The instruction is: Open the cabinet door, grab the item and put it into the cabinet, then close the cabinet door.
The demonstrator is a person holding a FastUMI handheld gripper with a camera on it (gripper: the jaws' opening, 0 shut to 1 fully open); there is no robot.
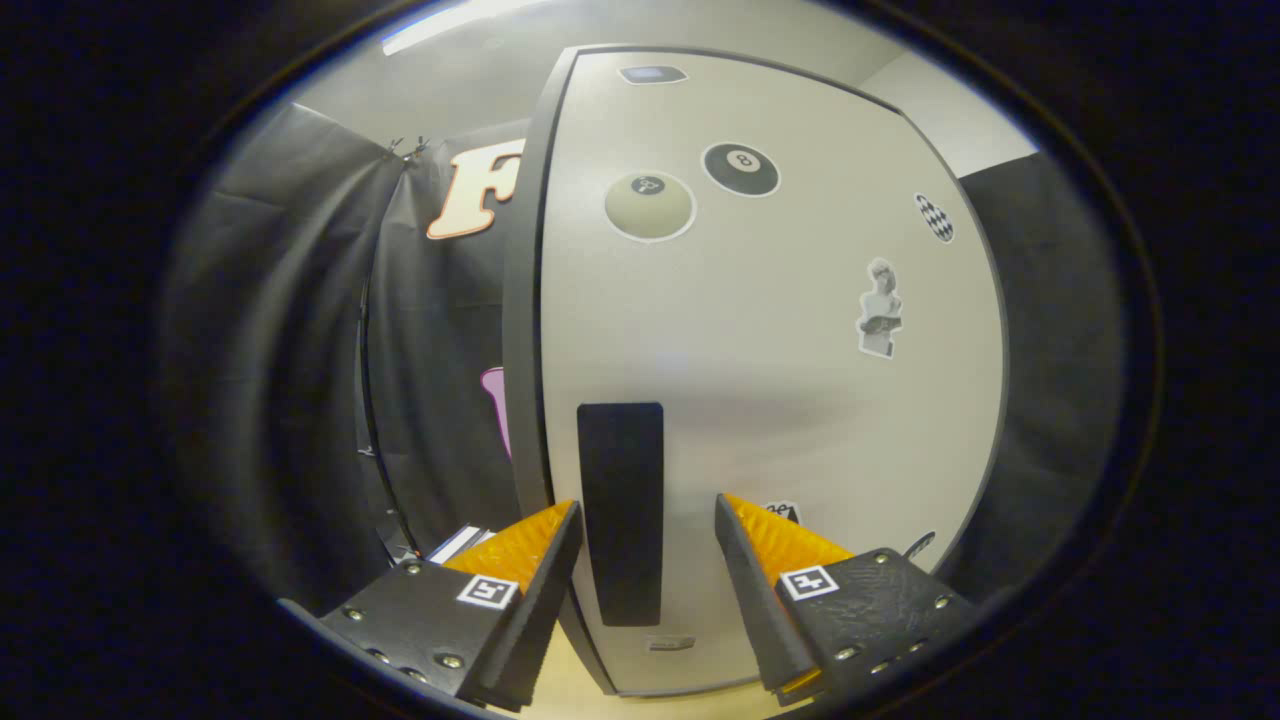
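A pale grey cabinet door (760,360) with round and figure stickers stands shut right in front of me, framed by a dark edge. A tall black handle (621,510) sits near the door's left edge. My gripper (648,515) is open, with the handle between its two fingers, which reach up to the handle's lower half. The left finger lies over the door's left edge, the right finger in front of the door face. Whether the fingers touch the handle I cannot tell.
Black cloth walls (300,350) hang to the left of the cabinet and another dark cloth (1050,350) to its right. A light wooden tabletop (570,680) shows under the fingers. Something white with a dark stripe (460,543) lies just behind the left finger.
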